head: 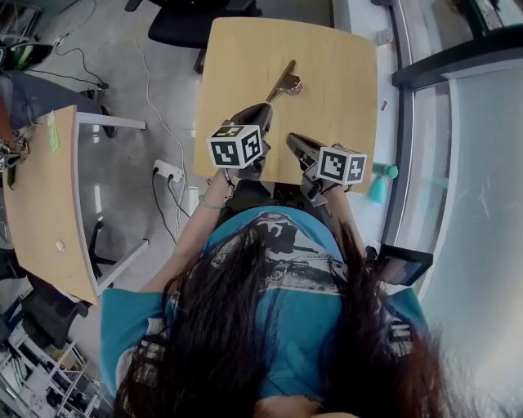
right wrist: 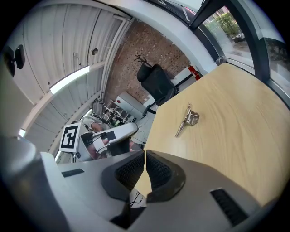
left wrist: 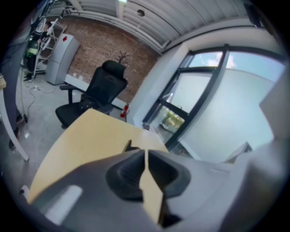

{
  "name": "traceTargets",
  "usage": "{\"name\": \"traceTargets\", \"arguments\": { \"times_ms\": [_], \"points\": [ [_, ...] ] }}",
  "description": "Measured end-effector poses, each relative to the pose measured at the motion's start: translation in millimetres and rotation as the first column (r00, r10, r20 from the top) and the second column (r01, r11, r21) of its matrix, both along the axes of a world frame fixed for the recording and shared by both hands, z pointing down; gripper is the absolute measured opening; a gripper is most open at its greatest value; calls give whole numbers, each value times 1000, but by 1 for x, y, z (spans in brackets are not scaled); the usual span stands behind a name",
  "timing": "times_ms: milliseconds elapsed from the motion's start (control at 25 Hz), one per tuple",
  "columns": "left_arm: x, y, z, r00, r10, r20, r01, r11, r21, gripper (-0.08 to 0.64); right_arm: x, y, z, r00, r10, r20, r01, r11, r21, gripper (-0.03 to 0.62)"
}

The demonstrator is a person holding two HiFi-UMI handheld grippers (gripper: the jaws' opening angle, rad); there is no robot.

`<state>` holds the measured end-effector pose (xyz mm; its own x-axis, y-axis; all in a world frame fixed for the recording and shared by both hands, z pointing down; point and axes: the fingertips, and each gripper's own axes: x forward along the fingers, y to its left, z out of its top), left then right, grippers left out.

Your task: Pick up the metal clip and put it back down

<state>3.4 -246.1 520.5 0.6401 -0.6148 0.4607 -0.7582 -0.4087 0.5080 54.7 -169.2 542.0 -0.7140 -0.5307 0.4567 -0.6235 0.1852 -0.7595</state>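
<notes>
The metal clip (head: 286, 82) lies flat on the wooden table (head: 343, 73), toward its far middle; in the right gripper view the metal clip (right wrist: 188, 118) rests alone on the wood. My left gripper (head: 265, 106) points at the clip's near end and stops just short of it. Seen from its own camera, the left gripper (left wrist: 146, 153) is shut with nothing between the pads, and a dark sliver (left wrist: 128, 146) peeks over the left jaw. My right gripper (head: 291, 139) hangs over the table's near edge, well back from the clip. The right gripper (right wrist: 145, 156) is shut and holds nothing.
A black office chair (head: 196, 24) stands beyond the table's far edge. A second wooden table (head: 49, 204) is off to the left, with a power strip (head: 167, 170) and cables on the floor between. A glass wall (head: 482, 163) runs along the right side.
</notes>
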Motion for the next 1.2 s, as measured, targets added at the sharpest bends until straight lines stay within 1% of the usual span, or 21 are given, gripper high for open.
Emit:
{"name": "traceTargets", "arguments": {
  "times_ms": [80,160,320,440,560,640,800,1000,1200],
  "points": [
    [-14,16,-3,1000,-4,-6,4,1000,-2,15,-13,8,-2,1000,1,1,-1,1000,9,21],
    [-29,31,-2,1000,9,1,-9,1000,-5,15,-28,18,-4,1000,6,3,-6,1000,17,21],
    [-58,57,-3,1000,20,6,-20,1000,-1,3,-53,40,-10,999,34,9,-34,999,29,22],
    [-71,79,-5,999,45,10,-45,999,8,3,-62,56,-11,998,59,5,-59,997,45,21],
    [-78,100,-2,996,83,32,-84,996,19,3,-68,74,-8,996,83,-11,-82,996,41,23],
    [-81,115,3,993,111,36,-111,994,7,3,-74,89,-10,996,92,-12,-92,995,37,21],
    [-79,145,13,987,160,24,-160,987,-29,3,-80,120,-12,992,123,-14,-123,992,22,21],
    [-63,167,11,978,205,26,-205,979,-19,3,-70,151,-1,988,155,-28,-155,988,-13,23],
    [-52,188,2,972,233,12,-233,973,-7,3,-66,173,-1,984,177,-11,-177,984,-12,21]
  ]
}}
